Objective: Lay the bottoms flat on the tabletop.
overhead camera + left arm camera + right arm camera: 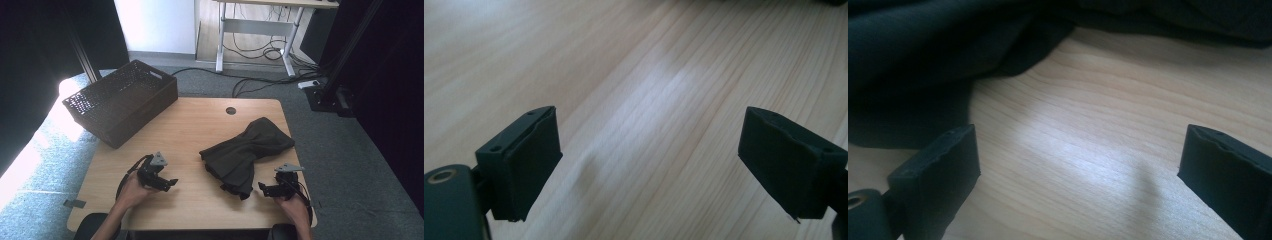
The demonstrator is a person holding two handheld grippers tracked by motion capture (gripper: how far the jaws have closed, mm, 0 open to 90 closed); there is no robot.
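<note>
A dark crumpled garment (250,150) lies on the right half of the wooden table (200,130). My left gripper (170,183) is held near the front left of the table, well left of the cloth, open with bare wood between its pads (524,165). My right gripper (262,189) sits at the front right, just beside the garment's near corner, open with nothing between its pads (943,170). In the right gripper view the garment (923,55) fills the top and left, close ahead of the jaws.
A dark woven basket (122,100) stands at the table's back left corner, partly overhanging the edge. A cable hole (230,110) sits near the back edge. Beyond the table are a desk frame (260,30) and cables on the carpet.
</note>
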